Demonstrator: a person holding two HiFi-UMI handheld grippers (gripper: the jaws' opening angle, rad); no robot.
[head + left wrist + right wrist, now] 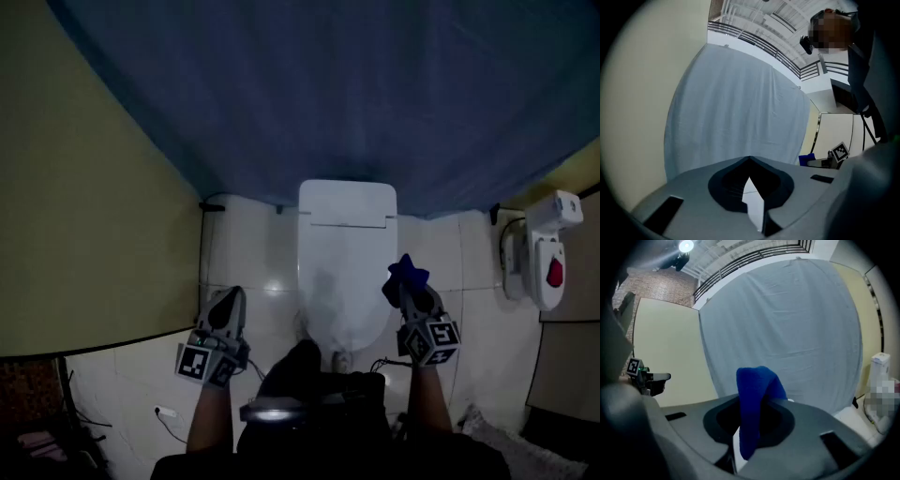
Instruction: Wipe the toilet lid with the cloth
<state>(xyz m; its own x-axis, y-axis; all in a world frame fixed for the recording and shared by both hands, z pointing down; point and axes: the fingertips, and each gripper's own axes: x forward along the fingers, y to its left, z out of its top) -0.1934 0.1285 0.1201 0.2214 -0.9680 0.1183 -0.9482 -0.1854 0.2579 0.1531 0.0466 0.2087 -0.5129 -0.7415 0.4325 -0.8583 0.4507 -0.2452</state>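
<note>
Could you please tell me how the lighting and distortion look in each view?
Head view: dim, a shadow falling on the pale toilet lid. Left gripper view: fisheye bending, dark corners. Right gripper view: lamp flares top left; cloth sharp enough.

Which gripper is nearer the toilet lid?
Right. The right gripper, holding the cloth, is just right of the toilet lid; the left gripper is farther to its left.

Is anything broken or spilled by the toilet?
Nothing stands out. The toilet lid is down and looks whole, the floor tiles show no puddle that I can see, and the blue cloth is pinched in the right gripper, not dropped. The picture is dim, so small marks could hide.
</note>
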